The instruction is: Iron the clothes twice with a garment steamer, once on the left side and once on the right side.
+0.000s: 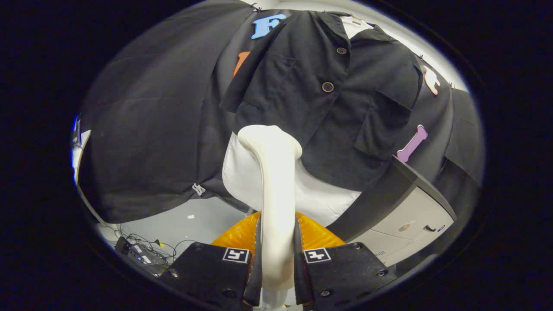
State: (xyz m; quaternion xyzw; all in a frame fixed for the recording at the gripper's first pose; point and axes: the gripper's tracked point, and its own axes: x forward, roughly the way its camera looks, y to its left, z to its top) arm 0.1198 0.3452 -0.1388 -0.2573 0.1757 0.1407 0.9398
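Steamer [276, 172] pinched tight between both fingers of the gripper [276, 255], its head just below the hanging black shirt [311, 95].

To do this step well, I think the head should touch the cloth flat and slide slowly along one side, then the other. The shirt hangs over a white form [319, 198], in front of the black cloth wall [151, 129]. A grey cabinet [410, 220] stands near, and cables [142, 250] lie on the pale floor [194, 220].
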